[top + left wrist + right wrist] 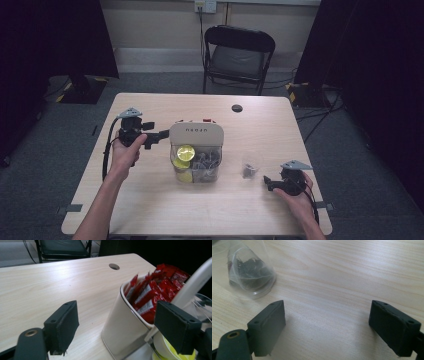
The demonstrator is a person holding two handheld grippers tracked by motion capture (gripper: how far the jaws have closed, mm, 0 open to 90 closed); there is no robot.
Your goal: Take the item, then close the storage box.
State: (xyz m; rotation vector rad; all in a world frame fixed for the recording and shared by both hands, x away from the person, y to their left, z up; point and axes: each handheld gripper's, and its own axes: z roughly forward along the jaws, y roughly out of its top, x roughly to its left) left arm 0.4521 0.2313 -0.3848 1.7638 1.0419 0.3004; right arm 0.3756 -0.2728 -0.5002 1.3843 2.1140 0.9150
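A clear organiser box (196, 165) with a beige lid (196, 134) stands at the table's middle. It holds yellow round packs (184, 154) and pale tea bags. My left gripper (162, 135) sits at the box's left side, level with the lid, jaws open. In the left gripper view (120, 322) a white compartment (117, 327) of red sachets (150, 295) lies just beyond the wide jaws, with the lid's edge (192, 282) by the right pad. My right gripper (267, 182) rests open low on the table. A pyramid tea bag in clear wrap (249, 272) (249, 170) stands just past its left jaw, untouched.
A black folding chair (237, 55) stands behind the table. A round cable hole (237, 108) sits near the far edge of the table. Bare wood (332, 285) lies under my right gripper (334, 322). Dark curtains flank the room.
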